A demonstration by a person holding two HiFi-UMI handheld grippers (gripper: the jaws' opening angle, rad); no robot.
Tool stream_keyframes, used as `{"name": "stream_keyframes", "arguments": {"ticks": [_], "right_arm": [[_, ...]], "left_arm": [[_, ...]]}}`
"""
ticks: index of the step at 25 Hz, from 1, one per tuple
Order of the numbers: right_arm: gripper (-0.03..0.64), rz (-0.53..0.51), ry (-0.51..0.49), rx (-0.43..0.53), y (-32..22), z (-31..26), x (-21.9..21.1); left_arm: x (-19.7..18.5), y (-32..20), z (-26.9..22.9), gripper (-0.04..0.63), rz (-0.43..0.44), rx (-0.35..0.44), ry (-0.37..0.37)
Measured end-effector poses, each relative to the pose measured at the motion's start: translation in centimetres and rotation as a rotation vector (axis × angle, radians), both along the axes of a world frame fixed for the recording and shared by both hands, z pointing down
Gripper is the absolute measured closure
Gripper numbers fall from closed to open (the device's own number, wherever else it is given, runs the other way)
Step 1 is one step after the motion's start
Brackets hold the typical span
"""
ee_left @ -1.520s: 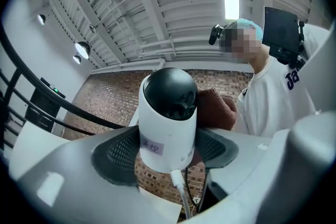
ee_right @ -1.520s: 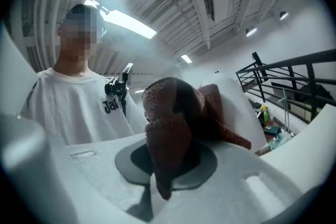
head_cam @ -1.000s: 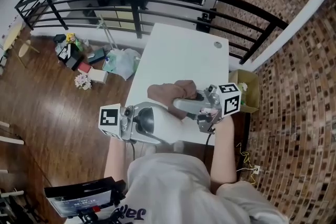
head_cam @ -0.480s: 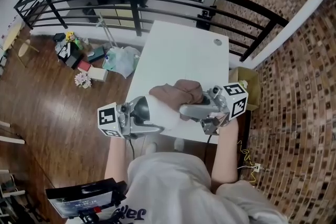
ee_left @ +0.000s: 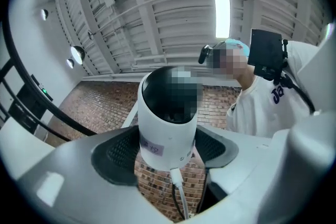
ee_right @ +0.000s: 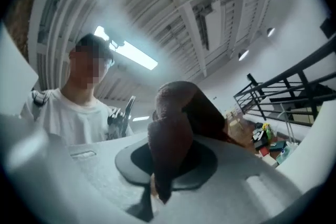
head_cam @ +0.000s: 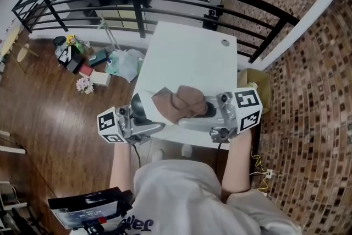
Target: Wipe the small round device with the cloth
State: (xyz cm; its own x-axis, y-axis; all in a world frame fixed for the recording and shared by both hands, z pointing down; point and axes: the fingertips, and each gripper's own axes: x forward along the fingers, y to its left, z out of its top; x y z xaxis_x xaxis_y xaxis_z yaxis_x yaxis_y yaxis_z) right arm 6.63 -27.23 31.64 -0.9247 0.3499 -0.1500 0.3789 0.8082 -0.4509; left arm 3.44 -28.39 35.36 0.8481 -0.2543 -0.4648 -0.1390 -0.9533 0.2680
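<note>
Device first: the small round white device point(ee_left: 168, 118) with a glossy black face sits squarely between the two black pads of my left gripper point(ee_left: 167, 160). The jaws stand wide around its body and press on its sides. Its long axis runs away from the gripper's body. The base, with a white cable point(ee_left: 178, 191) plugged into it, is nearest the gripper's body, and the black face points outward and up, turned back toward me. A small pale label point(ee_left: 151, 147) sits low on its side. My right gripper point(ee_right: 163, 178) is pinched on a brown terry cloth point(ee_right: 176, 123), which bunches up past the jaw tips. In the head view the cloth lies against the device's right side, between my two grippers, over the near edge of the white table point(head_cam: 192, 58).
</note>
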Motion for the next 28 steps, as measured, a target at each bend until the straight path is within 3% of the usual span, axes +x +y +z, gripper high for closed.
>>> {"name": "stream_keyframes", "arguments": {"ticks": [2, 4, 8, 10, 13, 19, 24, 28], "right_arm": [[0.591, 0.141, -0.038, -0.092, -3.7, -0.2, 1.8], [0.591, 0.215, -0.023, -0.161, -6.0, 1.0, 2.7], [0.591, 0.094, -0.058, -0.275, -4.7, 2.4, 1.0], [0.591, 0.034, -0.091, -0.326, -4.1, 2.5, 0.2], [0.591, 0.022, -0.115, -0.383, -4.6, 2.7, 0.0], [0.591, 0.03, -0.192, -0.306, -4.4, 0.2, 1.6], [0.591, 0.016, -0.112, -0.156, -2.0, 0.5, 0.8], [0.591, -0.026, -0.097, -0.07, -0.5, 0.5, 0.4]], "left_arm": [[0.6, 1.8, -0.6, 0.238, 0.072, 0.051, -0.002], [1.3, 3.5, -1.1, 0.238, 0.144, 0.095, -0.008], [2.4, 4.3, -1.6, 0.238, 0.204, 0.122, -0.021], [2.5, 3.9, -1.5, 0.238, 0.197, 0.109, -0.016], [2.1, 3.3, -1.4, 0.238, 0.167, 0.082, 0.008], [1.0, 0.1, 0.1, 0.238, 0.037, -0.033, 0.0], [0.4, -2.8, 0.2, 0.238, -0.103, -0.125, 0.023], [-0.3, -4.5, -0.8, 0.238, -0.145, -0.203, 0.13]]}}
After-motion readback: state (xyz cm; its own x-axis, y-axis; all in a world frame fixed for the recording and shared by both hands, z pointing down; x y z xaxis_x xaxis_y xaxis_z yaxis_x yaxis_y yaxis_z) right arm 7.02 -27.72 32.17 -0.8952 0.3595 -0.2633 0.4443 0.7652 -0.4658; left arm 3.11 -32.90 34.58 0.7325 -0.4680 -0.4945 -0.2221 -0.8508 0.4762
